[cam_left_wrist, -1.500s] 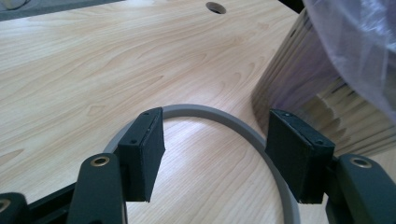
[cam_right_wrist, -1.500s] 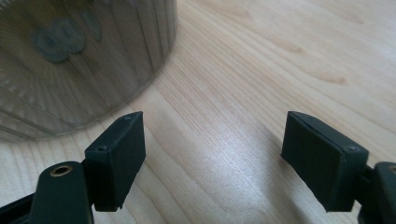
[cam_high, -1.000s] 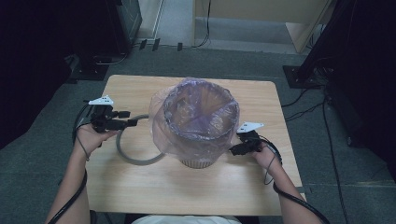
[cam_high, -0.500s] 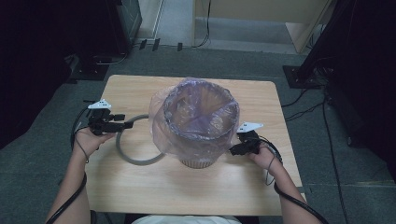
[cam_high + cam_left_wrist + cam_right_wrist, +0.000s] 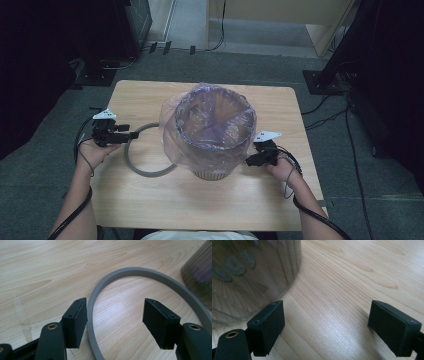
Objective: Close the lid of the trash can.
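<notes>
The left gripper (image 5: 131,134) has drawn back to the flat grey plastic ring (image 5: 130,273), jaws spread astride its rim for a pickup, while the right gripper (image 5: 248,162) waits open beside the bag-lined wooden bin (image 5: 212,172).

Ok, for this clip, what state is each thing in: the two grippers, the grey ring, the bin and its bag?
Left gripper: open, jaws straddling the ring's band.
Right gripper: open, holding nothing, beside the bin.
Grey ring: flat on the table, off the bin.
Bin: upright.
Plastic bag: lining the bin, draped over its rim.
</notes>
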Motion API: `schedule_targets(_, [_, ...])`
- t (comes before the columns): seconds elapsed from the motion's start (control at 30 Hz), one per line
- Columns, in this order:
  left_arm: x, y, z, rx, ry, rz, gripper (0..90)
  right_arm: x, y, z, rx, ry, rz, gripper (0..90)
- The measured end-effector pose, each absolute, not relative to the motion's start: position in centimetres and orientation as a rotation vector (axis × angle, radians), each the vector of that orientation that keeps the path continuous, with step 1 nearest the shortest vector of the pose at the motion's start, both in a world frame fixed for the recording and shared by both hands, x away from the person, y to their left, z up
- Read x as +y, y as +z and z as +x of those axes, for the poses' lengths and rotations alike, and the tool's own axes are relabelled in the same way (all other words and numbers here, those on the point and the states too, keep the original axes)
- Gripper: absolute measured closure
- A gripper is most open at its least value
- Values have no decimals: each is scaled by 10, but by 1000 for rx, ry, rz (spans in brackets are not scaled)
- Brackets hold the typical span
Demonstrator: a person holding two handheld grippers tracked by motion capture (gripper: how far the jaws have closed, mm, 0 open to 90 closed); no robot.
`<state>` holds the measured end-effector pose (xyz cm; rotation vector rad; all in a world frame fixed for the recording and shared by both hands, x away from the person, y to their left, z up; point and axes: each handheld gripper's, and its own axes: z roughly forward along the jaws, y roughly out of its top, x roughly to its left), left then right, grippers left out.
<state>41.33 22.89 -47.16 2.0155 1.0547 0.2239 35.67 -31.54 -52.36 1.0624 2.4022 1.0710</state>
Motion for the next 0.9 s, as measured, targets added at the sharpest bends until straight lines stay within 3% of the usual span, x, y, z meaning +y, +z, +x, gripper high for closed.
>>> schedule_targets(0.9, [235,-490,415,1158,241,2092,356,-314,-524,356,2390,1065,1079,134])
